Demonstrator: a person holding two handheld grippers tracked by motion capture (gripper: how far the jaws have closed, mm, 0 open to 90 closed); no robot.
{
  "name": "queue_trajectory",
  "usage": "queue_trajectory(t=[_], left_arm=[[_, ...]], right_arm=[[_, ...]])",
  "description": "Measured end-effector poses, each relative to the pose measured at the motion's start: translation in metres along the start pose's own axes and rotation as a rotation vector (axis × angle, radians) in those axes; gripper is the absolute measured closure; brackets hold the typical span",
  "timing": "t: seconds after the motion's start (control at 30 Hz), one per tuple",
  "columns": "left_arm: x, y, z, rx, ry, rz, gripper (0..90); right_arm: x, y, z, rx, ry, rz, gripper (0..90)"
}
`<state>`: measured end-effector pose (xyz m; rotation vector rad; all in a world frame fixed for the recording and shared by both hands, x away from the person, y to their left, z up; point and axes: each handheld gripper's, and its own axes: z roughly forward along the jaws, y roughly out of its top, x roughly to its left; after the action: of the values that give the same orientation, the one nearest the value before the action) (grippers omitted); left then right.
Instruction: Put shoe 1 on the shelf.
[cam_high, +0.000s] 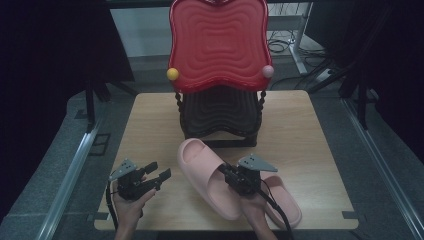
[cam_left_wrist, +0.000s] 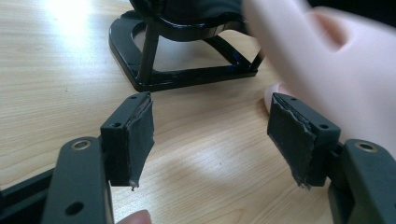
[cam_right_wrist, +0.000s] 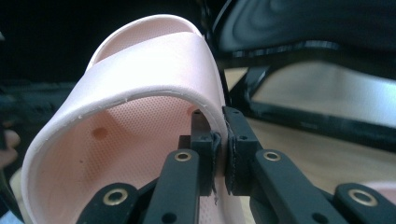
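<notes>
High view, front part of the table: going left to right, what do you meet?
Left hand-held gripper, open → pink slipper, clamped at its strap by the right hand-held gripper → second pink slipper.

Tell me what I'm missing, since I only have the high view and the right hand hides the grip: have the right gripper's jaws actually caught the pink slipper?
Observer: Yes. In the right gripper view the right gripper is shut on the strap edge of the pink slipper, one jaw inside the strap, one outside.
Operator: And the left gripper, open or shut?
Observer: The left gripper is open, with bare table between its jaws.
Operator: What is it facing?
Observer: The black base of the stand, with the slipper blurred at its right.
Operator: Is the second slipper touched?
Observer: The second slipper lies flat beside the right hand; no jaw grips it.
</notes>
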<state>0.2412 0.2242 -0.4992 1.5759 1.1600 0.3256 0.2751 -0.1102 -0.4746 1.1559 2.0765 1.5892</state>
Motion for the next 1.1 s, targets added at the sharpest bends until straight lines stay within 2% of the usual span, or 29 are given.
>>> queue_trajectory(t=[0.33, 0.6, 1.1], left_arm=[[0.0, -0.002, 0.002, 0.009, 0.003, 0.001, 31.7], [-0.001, -0.004, 0.005, 0.021, 0.002, 0.006, 31.5], [-0.001, -0.005, 0.005, 0.021, 0.004, -0.002, 31.2]], right_arm=[[0.003, 0.03, -0.016, -0.103, 0.036, 0.018, 83.8], [0.005, 0.046, -0.022, -0.152, 0.054, 0.03, 83.8], [0.01, 0.086, -0.035, -0.24, 0.049, -0.001, 83.9]])
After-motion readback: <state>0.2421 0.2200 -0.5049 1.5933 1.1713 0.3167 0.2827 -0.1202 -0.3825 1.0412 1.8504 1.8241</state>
